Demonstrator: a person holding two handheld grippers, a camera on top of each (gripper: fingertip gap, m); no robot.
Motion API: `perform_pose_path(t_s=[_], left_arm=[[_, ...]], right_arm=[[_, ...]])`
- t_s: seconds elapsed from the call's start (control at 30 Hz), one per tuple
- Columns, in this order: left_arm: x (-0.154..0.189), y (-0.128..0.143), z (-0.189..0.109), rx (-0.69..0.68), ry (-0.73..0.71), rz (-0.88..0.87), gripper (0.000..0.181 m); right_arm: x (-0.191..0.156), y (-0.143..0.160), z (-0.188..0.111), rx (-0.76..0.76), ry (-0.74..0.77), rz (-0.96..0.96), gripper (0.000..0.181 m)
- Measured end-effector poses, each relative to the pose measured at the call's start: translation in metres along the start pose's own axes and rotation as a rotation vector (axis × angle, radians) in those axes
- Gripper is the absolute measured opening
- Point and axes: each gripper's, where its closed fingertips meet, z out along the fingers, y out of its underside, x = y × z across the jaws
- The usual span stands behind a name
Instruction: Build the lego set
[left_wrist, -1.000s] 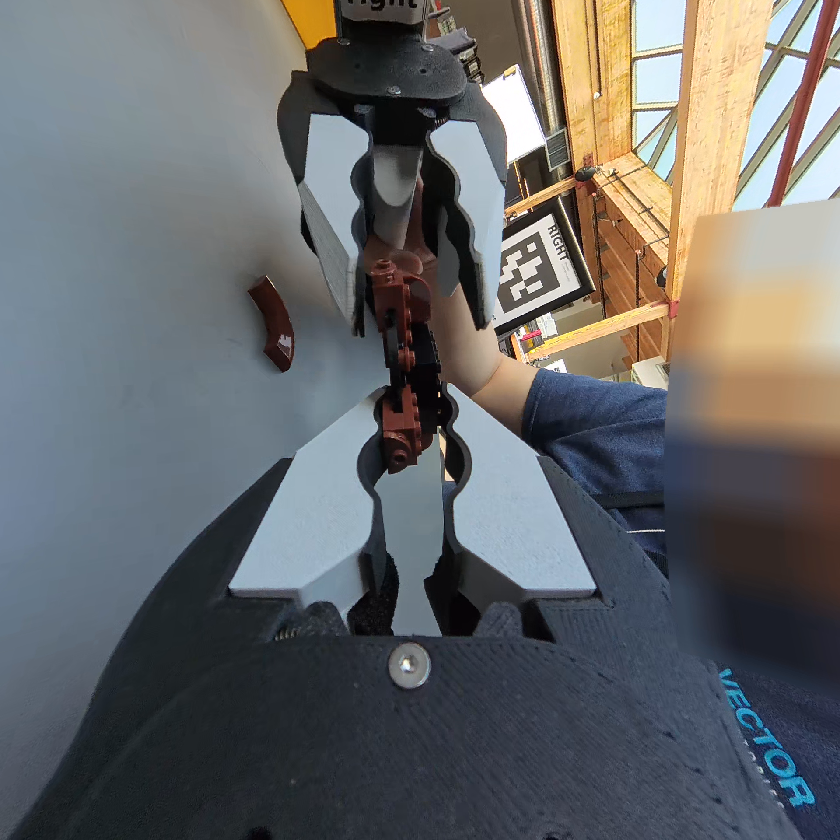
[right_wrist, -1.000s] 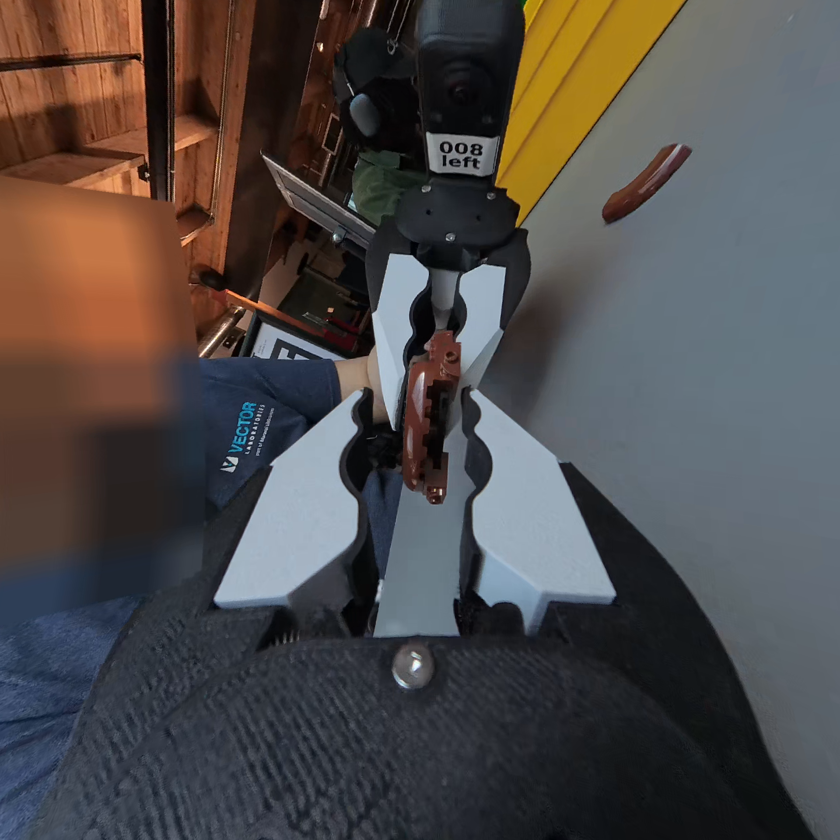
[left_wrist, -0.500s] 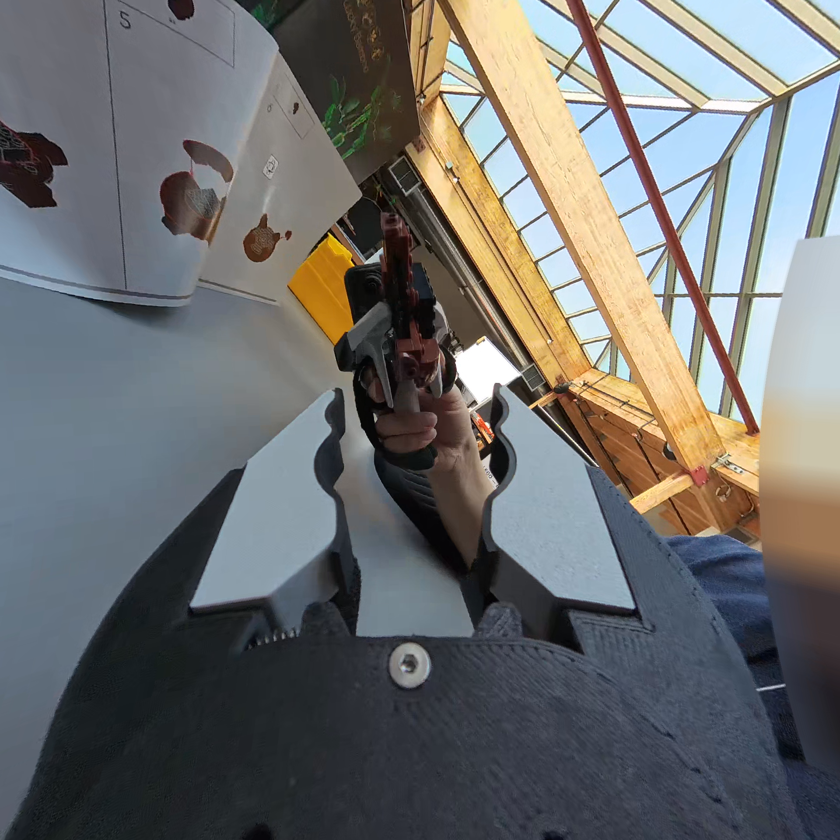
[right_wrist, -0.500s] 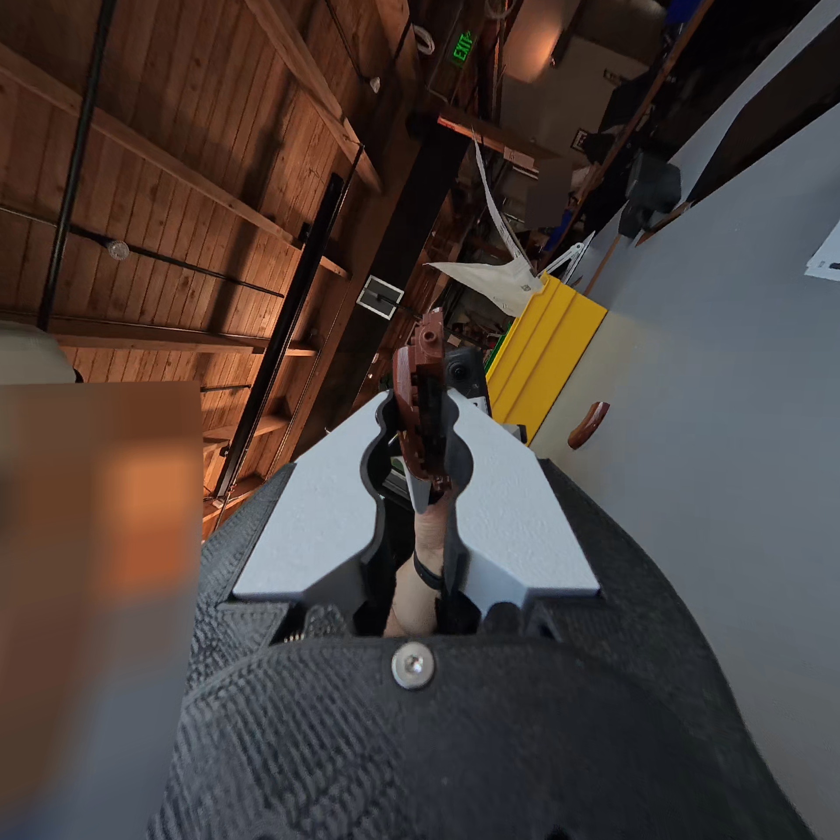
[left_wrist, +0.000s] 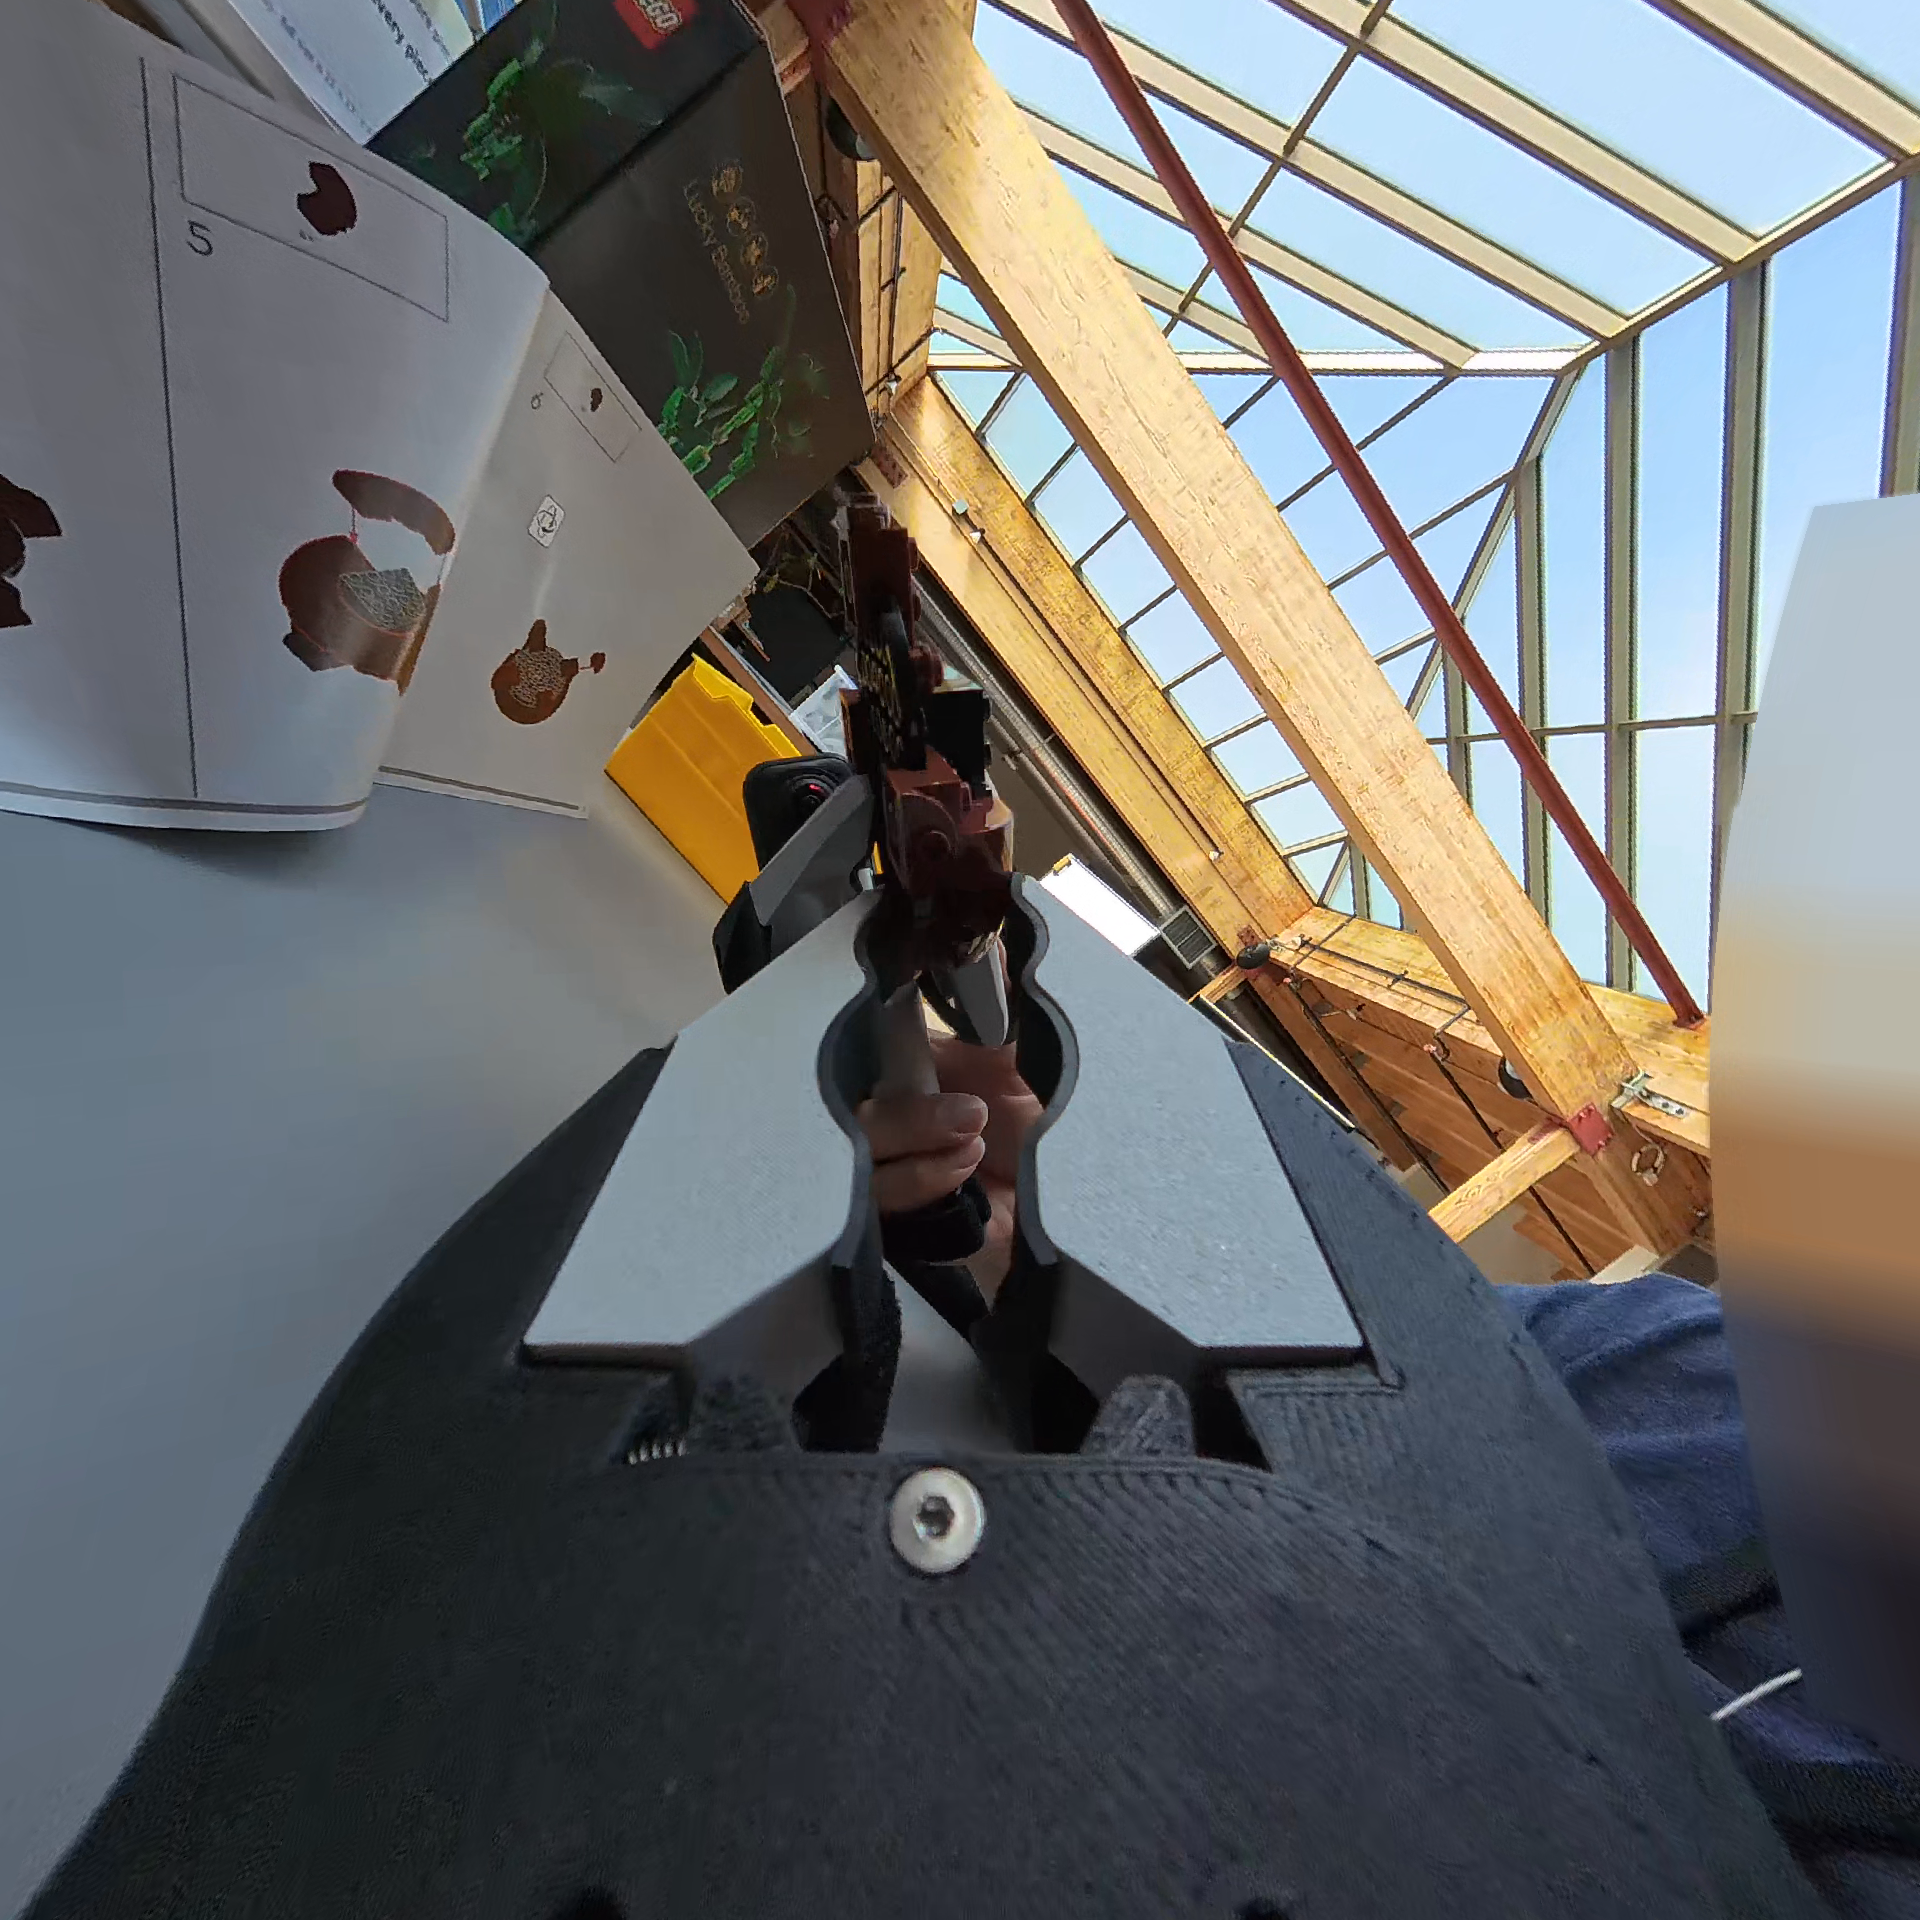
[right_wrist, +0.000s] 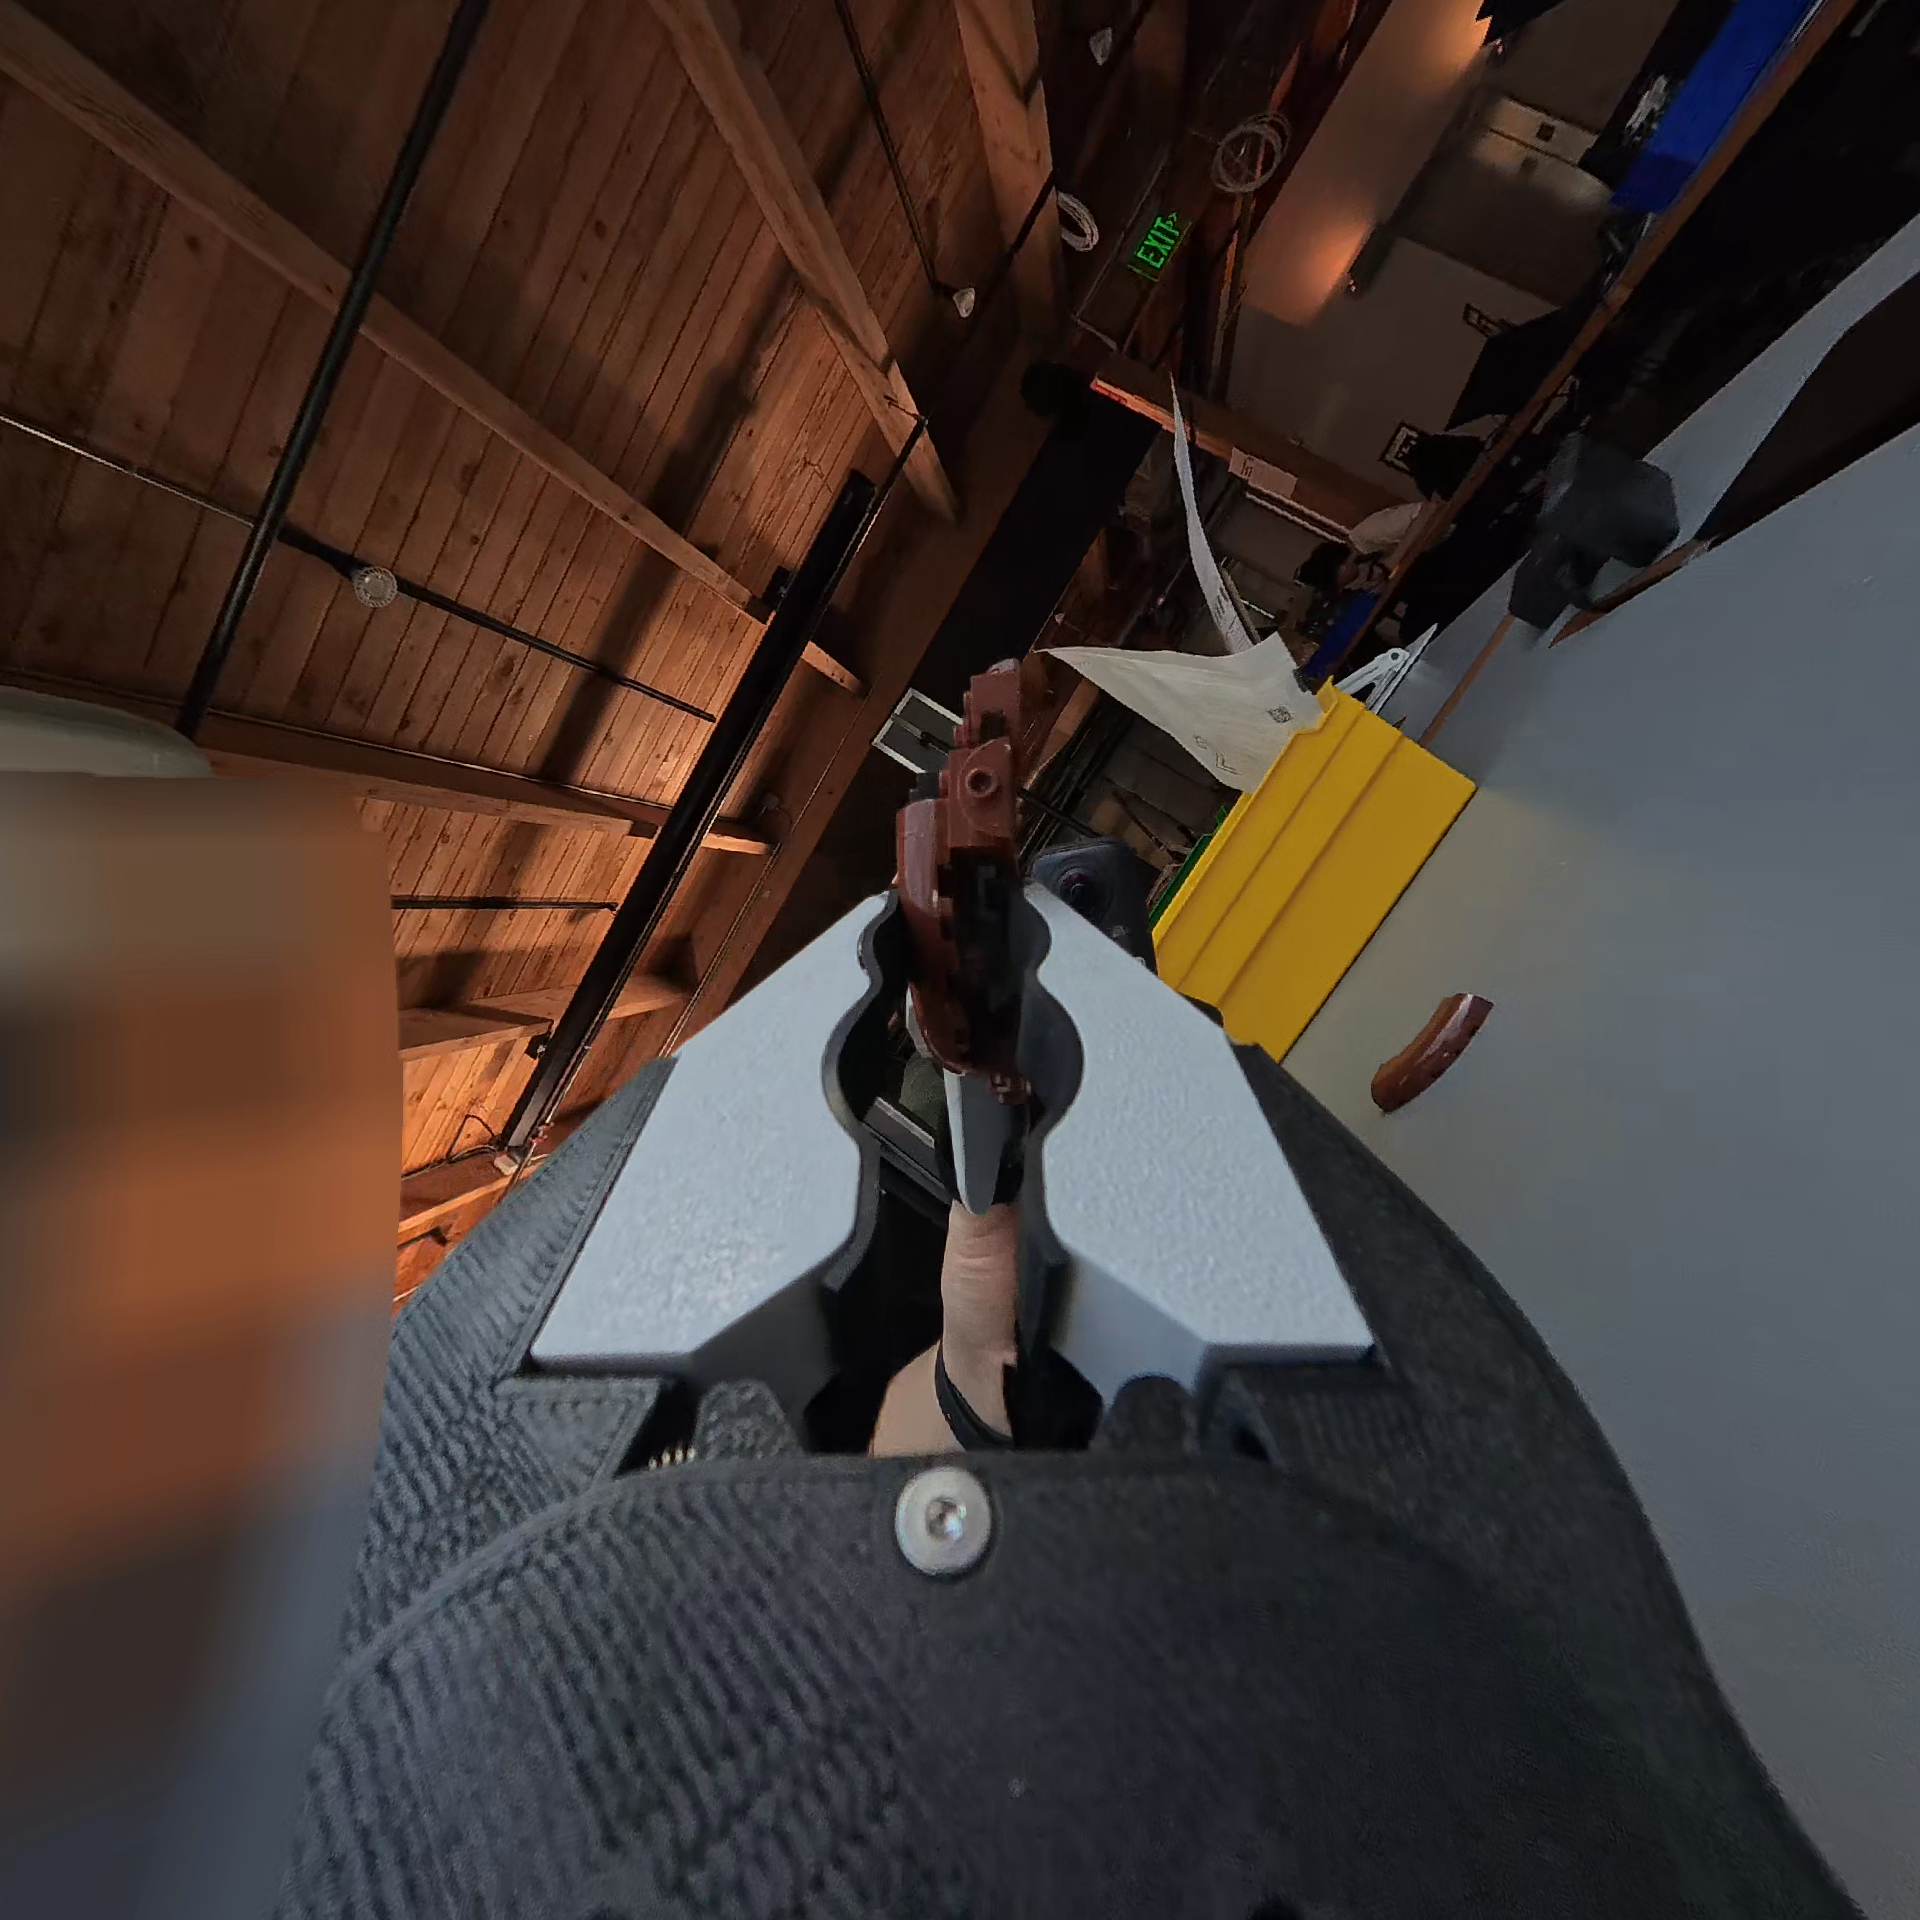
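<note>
Lego assembly (right_wrist: 961, 925) base hidden btwn fingers (right_wrist: 727, 1132).

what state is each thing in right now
left gripper, shut on brown lego assembly
right gripper, shut on the same assembly
curved brown lego piece, lying loose on grey table
white instruction booklet, open

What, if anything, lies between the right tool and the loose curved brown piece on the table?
Nothing visible: only bare grey table lies between the right tool and the curved brown piece. That tool, though, is shut on the brown assembly.
</note>
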Motion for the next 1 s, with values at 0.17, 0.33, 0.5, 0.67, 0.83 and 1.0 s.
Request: perform_pose_path(t_s=[0.17,0.33,0.5,0.67,0.83,1.0], left_arm=[[0.007,0.001,-0.011,-0.071,0.017,-0.037,0.015],[0.007,0.011,-0.022,-0.232,0.023,-0.125,0.015],[0.003,0.046,-0.033,-0.516,-0.026,-0.127,0.015],[0.001,0.072,-0.040,-0.673,-0.048,-0.157,0.015],[-0.002,0.077,-0.042,-0.699,-0.052,-0.178,0.015],[-0.015,0.046,-0.035,-0.480,-0.063,-0.217,0.038]], right_arm=[[-0.008,0.009,0.001,-0.106,-0.013,-0.078,0.034],[0.003,0.008,-0.007,-0.230,0.081,-0.162,0.061],[0.017,0.040,-0.027,-0.542,0.143,-0.134,0.056],[0.024,0.072,-0.037,-0.714,0.116,-0.004,0.044],[0.019,0.088,-0.041,-0.795,0.090,0.065,0.017],[0.020,0.045,-0.023,-0.467,0.050,0.142,0.017]])
